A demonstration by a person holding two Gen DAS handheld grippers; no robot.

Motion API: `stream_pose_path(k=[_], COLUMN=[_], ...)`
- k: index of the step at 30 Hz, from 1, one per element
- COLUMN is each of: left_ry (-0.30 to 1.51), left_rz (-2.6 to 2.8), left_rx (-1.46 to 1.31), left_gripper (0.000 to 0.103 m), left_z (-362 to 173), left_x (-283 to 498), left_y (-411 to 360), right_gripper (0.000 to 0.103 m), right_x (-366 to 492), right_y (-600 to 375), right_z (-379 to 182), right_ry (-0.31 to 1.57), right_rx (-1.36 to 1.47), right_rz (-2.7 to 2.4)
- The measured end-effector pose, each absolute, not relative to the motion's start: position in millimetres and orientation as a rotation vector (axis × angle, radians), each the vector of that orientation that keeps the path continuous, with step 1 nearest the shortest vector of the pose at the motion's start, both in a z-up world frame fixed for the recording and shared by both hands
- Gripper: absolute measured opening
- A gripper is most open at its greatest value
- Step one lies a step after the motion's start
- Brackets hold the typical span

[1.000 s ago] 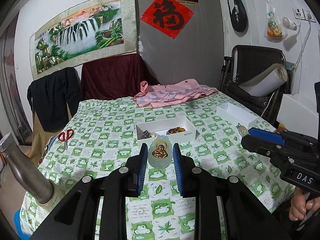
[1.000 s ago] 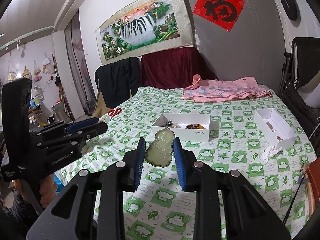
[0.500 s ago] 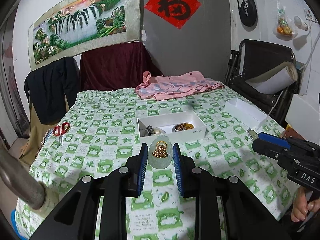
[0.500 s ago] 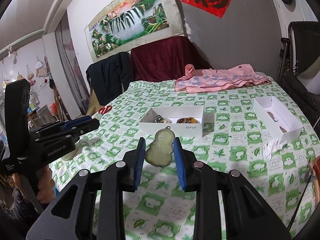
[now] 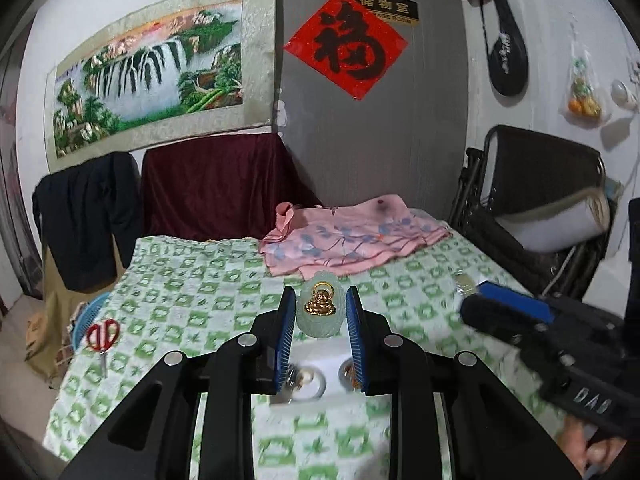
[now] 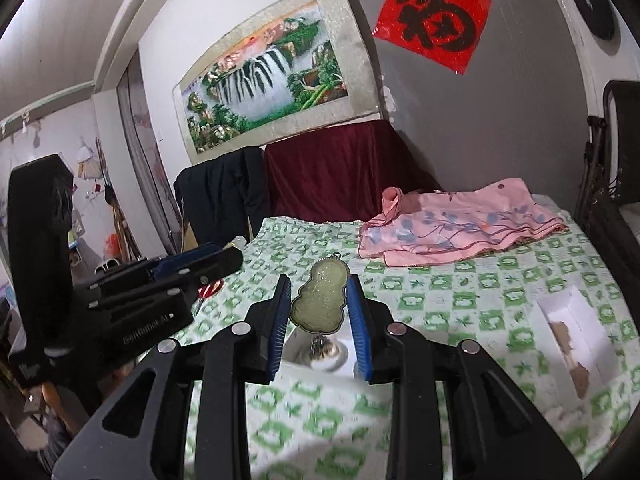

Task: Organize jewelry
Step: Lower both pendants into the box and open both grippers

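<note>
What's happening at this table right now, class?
A person is sorting jewelry with a handheld gripper in each hand. The left gripper holds a pale pendant with a gold Buddha; the right gripper holds a green jade pendant. Both hang above the white jewelry box on the green checked tablecloth, where a few pieces already lie. Neither pendant has been released.

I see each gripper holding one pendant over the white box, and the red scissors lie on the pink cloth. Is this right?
Not quite. The red scissors lie on the green checked tablecloth near its left edge, far from the pink cloth; the left wrist view shows it. The rest holds: the left gripper holds the Buddha pendant, the right gripper the gourd pendant, above the white box.
</note>
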State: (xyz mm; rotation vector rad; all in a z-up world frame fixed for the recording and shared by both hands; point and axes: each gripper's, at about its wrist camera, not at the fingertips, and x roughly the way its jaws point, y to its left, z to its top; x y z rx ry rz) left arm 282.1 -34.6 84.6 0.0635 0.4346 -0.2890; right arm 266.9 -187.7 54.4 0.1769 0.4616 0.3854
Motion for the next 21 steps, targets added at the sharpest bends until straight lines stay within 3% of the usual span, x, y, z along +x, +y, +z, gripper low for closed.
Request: stream_pose_path(k=[12,21], left_ry=[0.650,0.753], left_rz=[-0.265,-0.264], left_rx=[-0.026,-0.035], left_gripper=[0.026,0.026], left_z=[3,-45], left_x=[375,399], left_y=[-28,-21], right_gripper=[0.028,0.028], right_x=[349,375], right_y=[-190,-192], right_z=[-25,-73], right_ry=[0.643,0.777], right_rx=[0.233,0.248], right_rz=[0.330,0.314])
